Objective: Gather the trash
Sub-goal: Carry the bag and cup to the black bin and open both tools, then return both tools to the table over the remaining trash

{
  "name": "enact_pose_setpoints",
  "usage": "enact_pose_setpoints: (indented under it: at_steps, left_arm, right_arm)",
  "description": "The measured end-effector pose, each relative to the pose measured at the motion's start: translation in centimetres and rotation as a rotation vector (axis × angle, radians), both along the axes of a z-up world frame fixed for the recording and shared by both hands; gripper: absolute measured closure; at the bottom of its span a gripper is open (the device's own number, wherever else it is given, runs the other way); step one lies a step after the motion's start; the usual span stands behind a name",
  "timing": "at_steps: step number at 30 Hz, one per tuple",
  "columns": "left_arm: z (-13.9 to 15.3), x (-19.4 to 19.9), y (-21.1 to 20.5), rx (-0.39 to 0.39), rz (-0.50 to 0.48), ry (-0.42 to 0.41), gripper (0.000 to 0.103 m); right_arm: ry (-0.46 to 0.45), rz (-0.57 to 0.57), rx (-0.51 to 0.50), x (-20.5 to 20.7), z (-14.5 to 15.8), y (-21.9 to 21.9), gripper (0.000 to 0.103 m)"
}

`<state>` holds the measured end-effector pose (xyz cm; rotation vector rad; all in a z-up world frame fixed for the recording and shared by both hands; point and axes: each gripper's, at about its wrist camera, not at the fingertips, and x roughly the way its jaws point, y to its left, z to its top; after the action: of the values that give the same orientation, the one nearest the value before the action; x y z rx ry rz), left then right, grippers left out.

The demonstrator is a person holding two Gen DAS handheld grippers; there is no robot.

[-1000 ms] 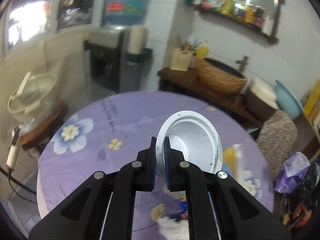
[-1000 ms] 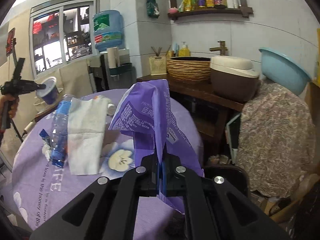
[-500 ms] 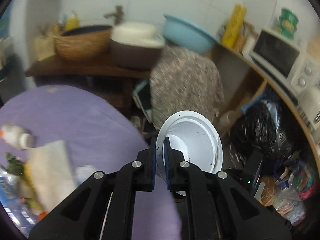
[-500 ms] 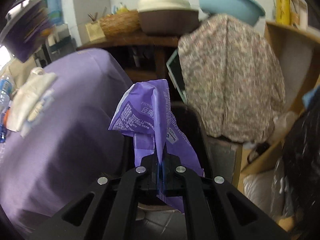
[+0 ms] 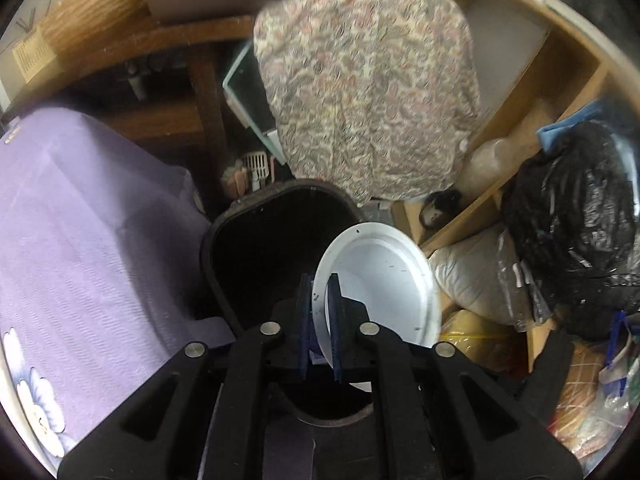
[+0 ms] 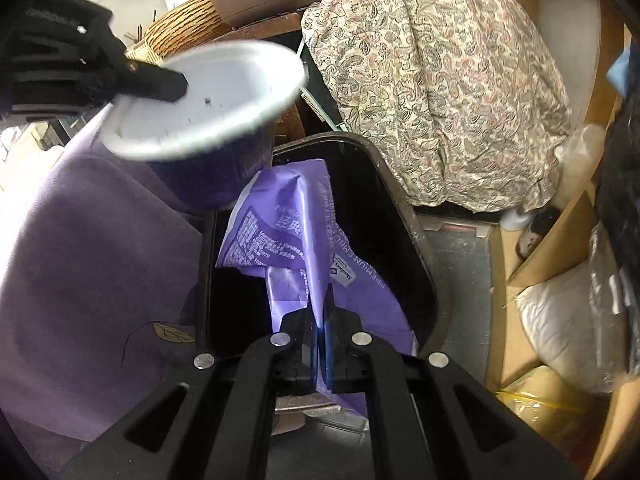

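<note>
Both grippers have swung off the table and now hang over the black bin (image 5: 256,256). The left gripper (image 5: 320,320) pinches the white cup's (image 5: 380,280) rim above the opening; the right gripper (image 6: 322,344) clamps the purple wrapper (image 6: 292,232), dangling inside the bin's mouth.

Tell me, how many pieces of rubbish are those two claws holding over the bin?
2. A white paper bowl is clamped in the left gripper; a purple plastic wrapper is pinched in the right gripper. Both hang above the black bin, whose dark inside may hide more.
</note>
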<state>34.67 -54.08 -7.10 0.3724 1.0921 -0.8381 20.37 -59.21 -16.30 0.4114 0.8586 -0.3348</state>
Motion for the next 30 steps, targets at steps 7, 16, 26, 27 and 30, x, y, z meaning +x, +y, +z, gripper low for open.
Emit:
enact_pose_setpoints:
  at_steps: [7,16,26,27,30]
  left_arm:
    - [-0.9,1.5,0.2,-0.008,0.031,0.016,0.084]
    - [3.1,1.1,2.7,-0.13,0.022,-0.026,0.035]
    - [9.5,-4.0,12.9,-0.279,-0.009,-0.266,0.01]
    - [10.0,-4.9,14.3,-0.295,-0.008,-0.293,0.008]
    - [11.2,-6.8,19.3,-0.371,0.043,-0.37,0.006]
  right_arm:
    - [-0.023,-0.029,0.014,0.5,-1.0,-0.4,0.059]
    - [-0.052,-0.04,-0.018,-0.6,0.1,0.1,0.05]
    - [-0.091,0.014,-0.161,-3.3,4.4,4.3,0.029]
    - [-0.105,0.011,-0.182,-3.5,5.0,4.8,0.027]
    - [-0.152,0.028,-0.231,-3.9,7.1,7.1,0.022]
